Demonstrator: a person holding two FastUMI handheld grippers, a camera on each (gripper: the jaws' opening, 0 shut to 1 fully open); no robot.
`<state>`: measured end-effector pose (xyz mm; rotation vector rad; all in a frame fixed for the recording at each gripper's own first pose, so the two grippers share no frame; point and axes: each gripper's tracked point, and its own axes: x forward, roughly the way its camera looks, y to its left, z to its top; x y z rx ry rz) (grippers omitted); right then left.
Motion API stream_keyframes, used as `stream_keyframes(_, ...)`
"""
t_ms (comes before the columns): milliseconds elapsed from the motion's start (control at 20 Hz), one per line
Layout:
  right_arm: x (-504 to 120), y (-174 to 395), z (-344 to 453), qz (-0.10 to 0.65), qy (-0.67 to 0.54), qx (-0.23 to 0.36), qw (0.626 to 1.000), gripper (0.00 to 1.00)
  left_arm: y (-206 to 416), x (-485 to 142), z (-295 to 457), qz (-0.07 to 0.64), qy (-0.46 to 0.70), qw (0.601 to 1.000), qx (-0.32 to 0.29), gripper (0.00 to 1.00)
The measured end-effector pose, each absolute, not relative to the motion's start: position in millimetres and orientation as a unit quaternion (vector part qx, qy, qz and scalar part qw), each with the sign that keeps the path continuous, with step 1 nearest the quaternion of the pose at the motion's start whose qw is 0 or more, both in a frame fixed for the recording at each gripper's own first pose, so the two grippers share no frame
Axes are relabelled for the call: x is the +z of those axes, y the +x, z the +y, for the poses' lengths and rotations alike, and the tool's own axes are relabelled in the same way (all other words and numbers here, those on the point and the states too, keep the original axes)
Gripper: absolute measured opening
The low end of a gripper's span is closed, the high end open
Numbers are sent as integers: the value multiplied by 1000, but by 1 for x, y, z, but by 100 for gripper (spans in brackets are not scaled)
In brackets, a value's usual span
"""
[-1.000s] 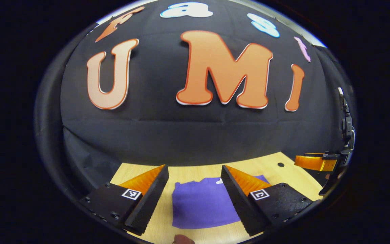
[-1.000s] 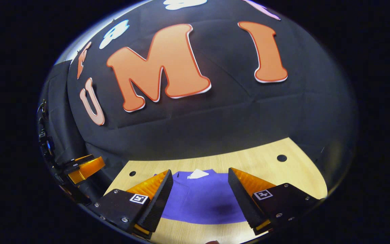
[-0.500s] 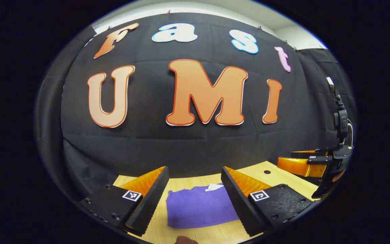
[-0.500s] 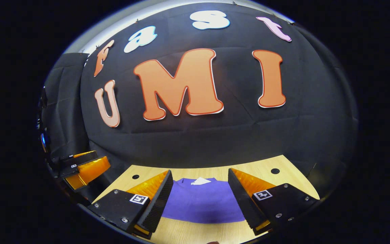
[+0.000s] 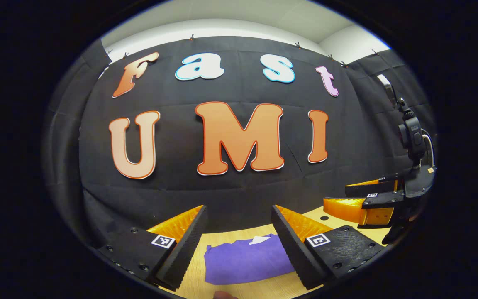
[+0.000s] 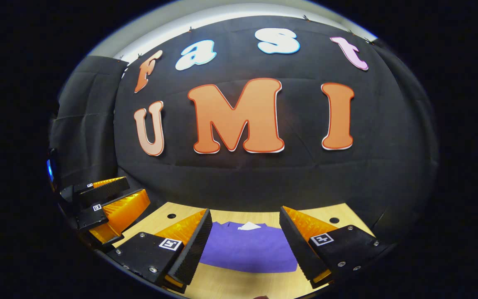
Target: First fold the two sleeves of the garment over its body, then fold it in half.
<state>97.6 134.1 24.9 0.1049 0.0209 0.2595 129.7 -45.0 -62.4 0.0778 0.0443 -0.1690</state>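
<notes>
Black cloth wall (image 5: pixel 239 182) straight ahead of the fingers, creased, clipped along its top edge. Pale wall (image 5: pixel 239 29) above the cloth, evenly lit. More black cloth (image 6: pixel 85 124) wraps round to the side, left of the fingers in the right gripper view. Light wood table (image 6: pixel 239 284) under the fingers, with small round holes (image 6: pixel 334 220) near its far edge.
</notes>
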Motion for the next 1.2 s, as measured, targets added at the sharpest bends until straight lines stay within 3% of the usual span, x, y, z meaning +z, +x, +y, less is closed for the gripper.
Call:
stream_keyframes(200, 20, 87, 122, 8, 39, 161, 986, 97, 112, -65, -61, 20, 35, 998, -41, 99)
stream_keyframes(850, 21, 58, 87, -40, 44, 217, 974, 100, 82, -46, -103, -15, 46, 999, 15, 100)
stream_keyframes(950, 22, 54, 84, -47, 48, 220, 973, 97, 76, -45, -112, -26, 38, 999, 4, 100)
stream_keyframes(1050, 19, 48, 85, -49, 52, 229, 971, 100, 70, -48, -130, -23, 35, 999, -20, 100)
stream_keyframes(1200, 14, 43, 82, -45, 51, 237, 969, 100, 61, -48, -127, -28, 50, 998, -9, 100)
